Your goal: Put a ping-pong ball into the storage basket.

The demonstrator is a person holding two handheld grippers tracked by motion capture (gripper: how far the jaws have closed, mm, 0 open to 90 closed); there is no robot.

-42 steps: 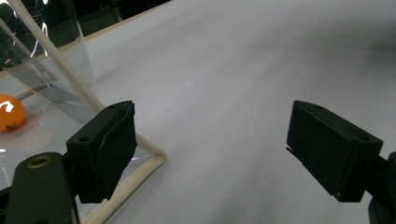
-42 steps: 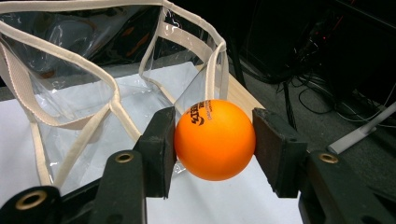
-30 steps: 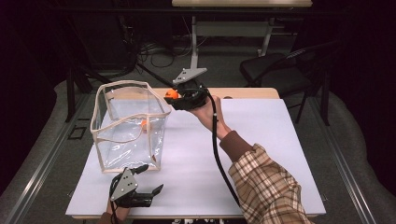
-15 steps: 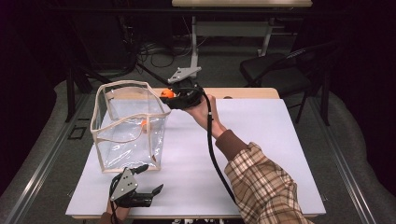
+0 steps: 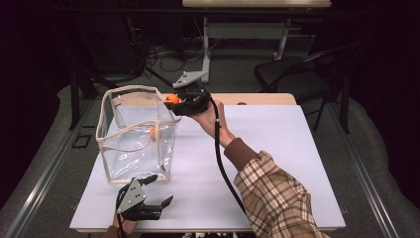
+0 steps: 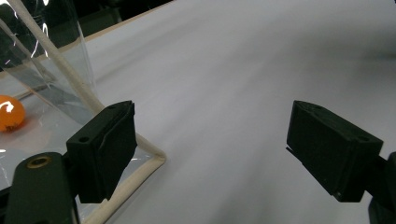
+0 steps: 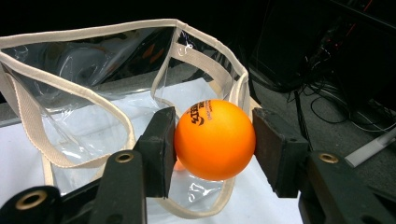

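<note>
An orange ball is gripped between the fingers of the right gripper, which is held at the far right corner of a clear bag trimmed in cream tape. In the right gripper view, the ball is seen pressed on both sides by the black pads, poised just above the bag's rim, with the open mouth of the bag directly beyond it. The bag stands upright near the left edge of the bench, towards the far side.

A second orange ball is already lying on the floor of the bag, as seen through the clear wall in the left gripper view and in the high view. One ball is therefore judged to be packed and another about to be dropped in; release over the opening is what appears to remain for it. No further balls can be seen on the bench.

The left gripper is held at the near left corner of the bench, just beside the bag's near corner. Its fingers are spread wide, with nothing between them.
</note>
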